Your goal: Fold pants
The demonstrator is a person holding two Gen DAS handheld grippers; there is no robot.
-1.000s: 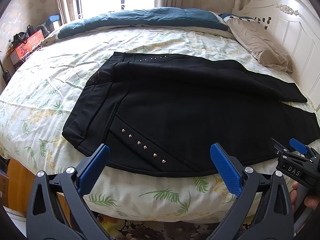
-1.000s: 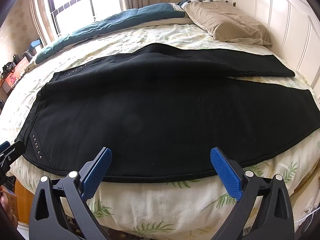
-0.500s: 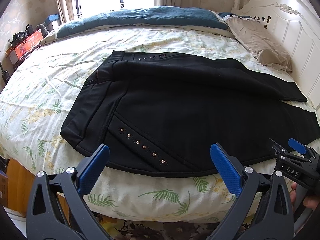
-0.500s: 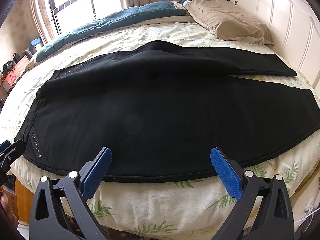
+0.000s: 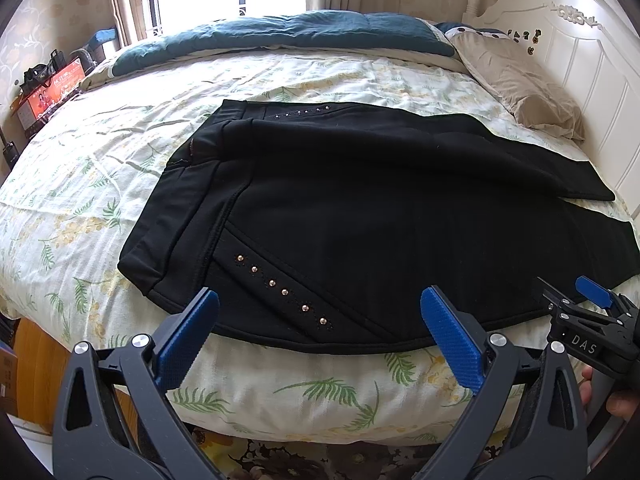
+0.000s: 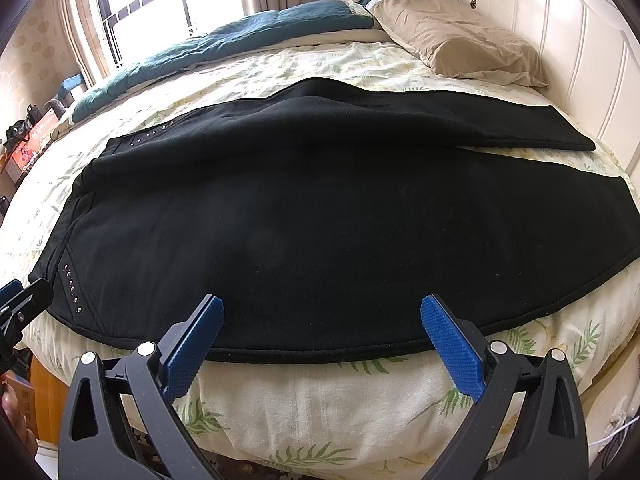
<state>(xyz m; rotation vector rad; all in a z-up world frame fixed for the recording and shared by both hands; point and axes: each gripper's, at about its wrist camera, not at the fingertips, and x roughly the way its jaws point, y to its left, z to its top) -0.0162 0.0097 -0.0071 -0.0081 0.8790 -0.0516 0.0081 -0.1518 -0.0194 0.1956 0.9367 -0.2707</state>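
Your left gripper [image 5: 318,332] and right gripper [image 6: 320,334], both spread wide and empty, hover at the pants' [image 6: 320,208] near hem on the bed [image 5: 120,168].

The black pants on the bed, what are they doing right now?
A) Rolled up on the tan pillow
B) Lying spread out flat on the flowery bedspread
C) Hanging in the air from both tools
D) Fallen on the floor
B. The black pants lie spread across the flowery bedspread, legs reaching toward the headboard side, while the left tool and right tool are both open at the near edge, gripping nothing.
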